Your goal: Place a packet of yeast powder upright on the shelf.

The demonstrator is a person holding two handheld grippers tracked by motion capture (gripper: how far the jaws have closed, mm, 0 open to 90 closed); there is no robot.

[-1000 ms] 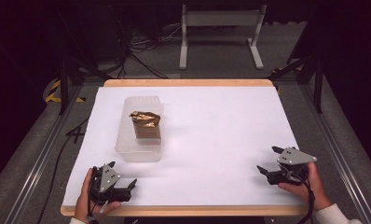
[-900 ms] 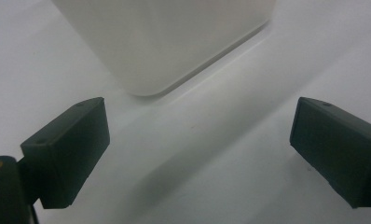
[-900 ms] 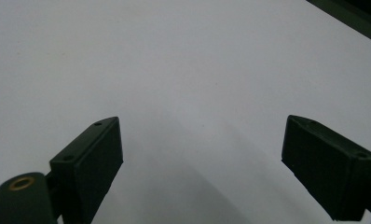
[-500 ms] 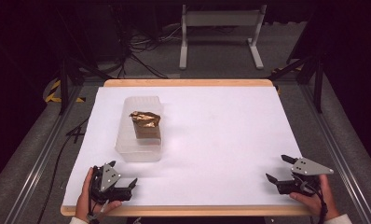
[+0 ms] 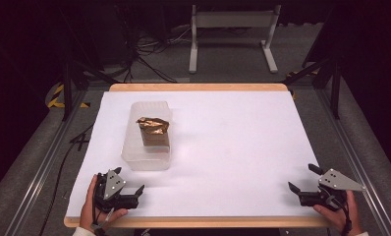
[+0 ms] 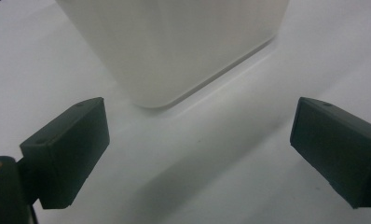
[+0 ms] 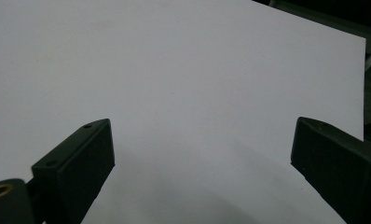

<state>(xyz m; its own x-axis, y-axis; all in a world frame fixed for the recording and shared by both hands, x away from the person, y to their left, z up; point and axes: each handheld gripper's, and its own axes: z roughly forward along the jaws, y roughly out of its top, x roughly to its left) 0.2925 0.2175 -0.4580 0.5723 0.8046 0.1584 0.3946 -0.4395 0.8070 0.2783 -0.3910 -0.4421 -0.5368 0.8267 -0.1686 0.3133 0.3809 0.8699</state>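
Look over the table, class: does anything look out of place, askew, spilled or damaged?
Nothing spilled or broken. The crumpled brown packet sits on the translucent container, which lies roughly square to the table. Both the left gripper and right gripper rest open at the near edge.

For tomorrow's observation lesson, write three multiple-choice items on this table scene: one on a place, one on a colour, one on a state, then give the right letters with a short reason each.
1. Where does the translucent plastic container stand on the white table?
A. left part
B. right edge
C. far right corner

2. What colour is the crumpled packet on the container?
A. blue
B. golden brown
C. green

3. How do the jaws of the right gripper stand?
A. shut on the packet
B. shut with nothing between
C. open

Key: 1 A, it stands just beyond the left gripper; 2 B, the high view shows shiny golden brown; 3 C, the right gripper view shows wide-apart jaws over bare table.
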